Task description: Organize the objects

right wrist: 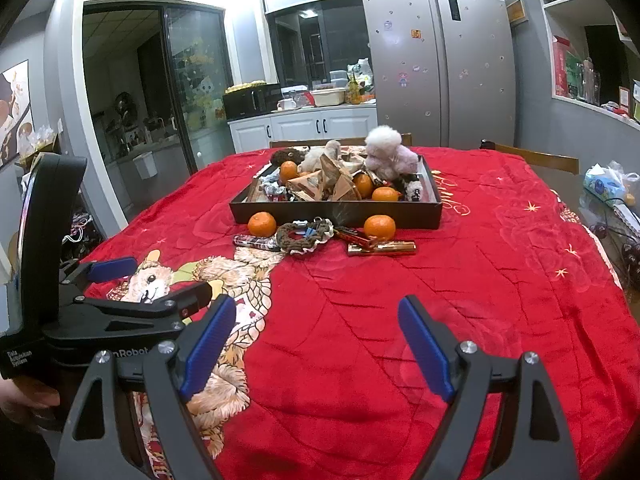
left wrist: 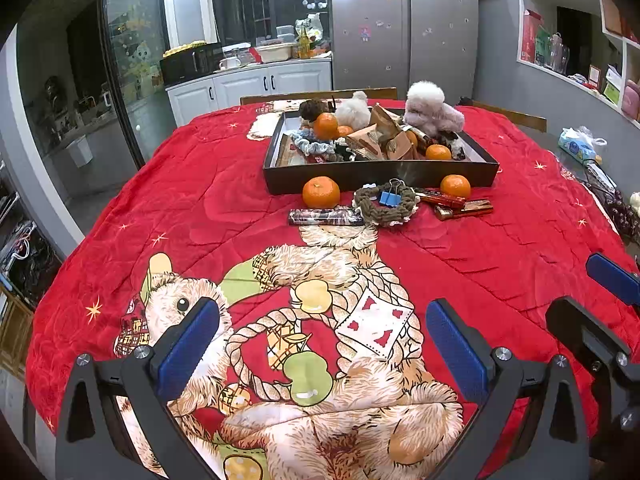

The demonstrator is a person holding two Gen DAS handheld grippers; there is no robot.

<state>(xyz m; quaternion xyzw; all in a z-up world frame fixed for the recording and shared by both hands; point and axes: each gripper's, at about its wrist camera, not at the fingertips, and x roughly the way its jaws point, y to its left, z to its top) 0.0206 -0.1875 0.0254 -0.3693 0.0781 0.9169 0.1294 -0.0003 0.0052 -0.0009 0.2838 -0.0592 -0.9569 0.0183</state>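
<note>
A dark tray (left wrist: 376,178) (right wrist: 336,214) in the middle of the red blanket holds plush toys, oranges, paper packets and scrunchies. In front of it lie two oranges (left wrist: 321,192) (left wrist: 455,186), a knitted ring (left wrist: 386,206) with a blue binder clip (left wrist: 390,198), a dark bar (left wrist: 326,217) and foil-wrapped bars (left wrist: 460,206). The same pile shows in the right wrist view: oranges (right wrist: 262,224) (right wrist: 379,227), ring (right wrist: 304,236), bars (right wrist: 380,246). My left gripper (left wrist: 322,344) and right gripper (right wrist: 316,344) are open and empty, near the table's front, well short of the pile.
The right gripper's fingers (left wrist: 612,280) show at the right edge of the left wrist view; the left gripper (right wrist: 116,280) shows at the left of the right wrist view. A tissue pack (left wrist: 576,146) and cables lie at the table's right edge. Chairs and a fridge (left wrist: 404,28) stand behind.
</note>
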